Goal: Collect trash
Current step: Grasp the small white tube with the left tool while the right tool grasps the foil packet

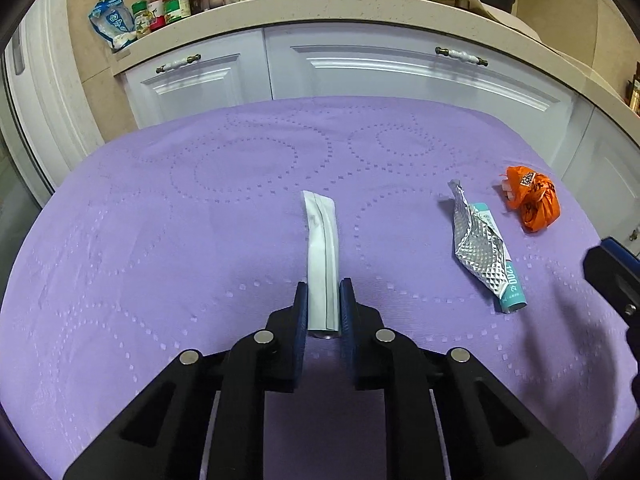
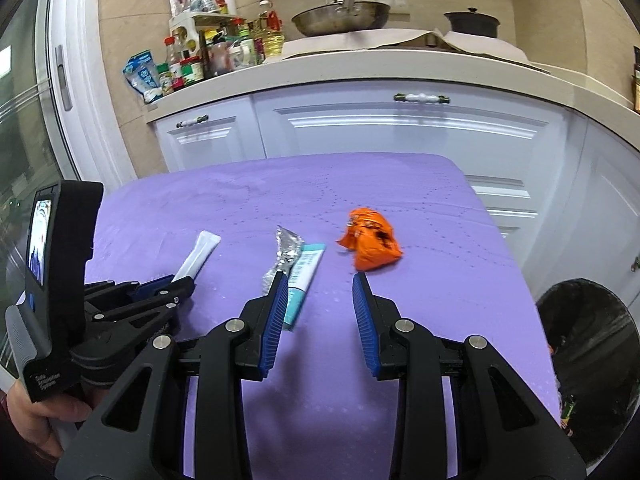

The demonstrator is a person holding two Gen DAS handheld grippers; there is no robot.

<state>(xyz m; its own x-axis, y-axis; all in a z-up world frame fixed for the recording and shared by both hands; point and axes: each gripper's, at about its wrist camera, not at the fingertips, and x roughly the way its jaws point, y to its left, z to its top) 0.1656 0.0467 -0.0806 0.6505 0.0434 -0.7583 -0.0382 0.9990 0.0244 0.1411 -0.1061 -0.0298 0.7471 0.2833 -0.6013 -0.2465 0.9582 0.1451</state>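
Observation:
My left gripper [image 1: 323,290] is shut on the near end of a long white sachet [image 1: 321,240], which points away over the purple tablecloth [image 1: 160,240]; the sachet also shows in the right wrist view [image 2: 198,254]. A crumpled silver and teal wrapper [image 1: 482,248] lies to its right, and an orange crumpled wrapper [image 1: 532,200] lies further right. My right gripper [image 2: 320,284] is open and empty above the cloth, with the silver and teal wrapper [image 2: 298,268] by its left finger and the orange wrapper [image 2: 372,244] just beyond its tips.
A black-lined trash bin [image 2: 592,368] stands on the floor to the right of the table. White cabinets [image 2: 400,132] and a counter with bottles [image 2: 208,52], a pan [image 2: 340,18] and a pot stand behind the table.

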